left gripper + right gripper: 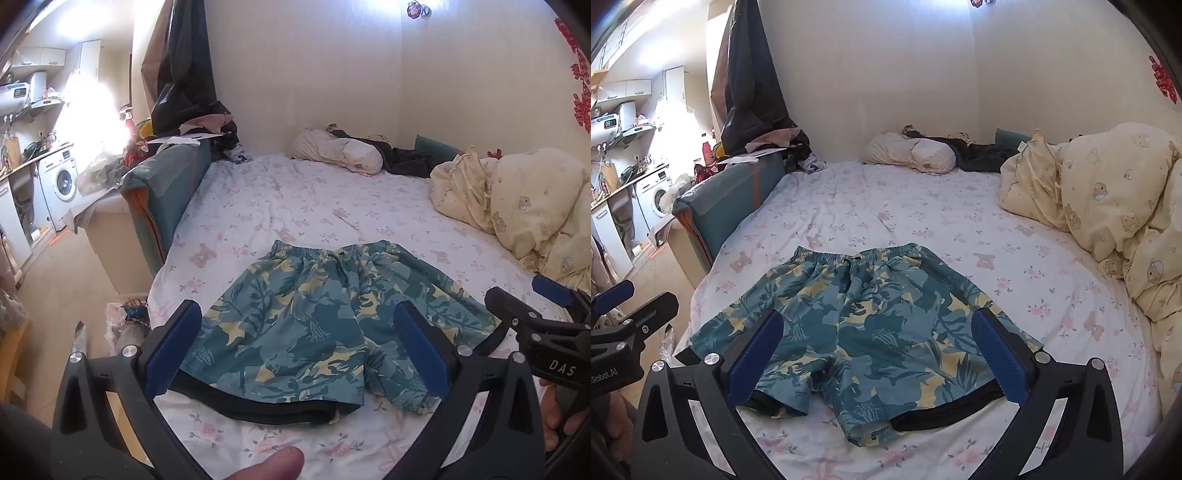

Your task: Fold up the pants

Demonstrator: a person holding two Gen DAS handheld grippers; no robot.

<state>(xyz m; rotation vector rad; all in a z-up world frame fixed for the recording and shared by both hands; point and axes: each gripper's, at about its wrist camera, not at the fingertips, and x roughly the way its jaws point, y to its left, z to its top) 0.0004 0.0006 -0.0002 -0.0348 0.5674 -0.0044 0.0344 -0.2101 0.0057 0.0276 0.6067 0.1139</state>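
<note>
Teal floral shorts (314,317) lie flat on the bed, waistband far, leg hems near me; they also show in the right wrist view (864,328). A black lining edge (258,406) shows under the hems. My left gripper (295,347) is open and empty, held above the near left part of the shorts. My right gripper (875,350) is open and empty, above the near hems. The right gripper also shows at the right edge of the left wrist view (535,325). The left gripper shows at the left edge of the right wrist view (624,314).
The bed sheet (332,206) is white with pink flowers. A cream duvet (1108,206) is heaped at the right. A pillow (340,151) and dark clothes lie at the far wall. A teal bed end (162,192) and floor clutter are on the left.
</note>
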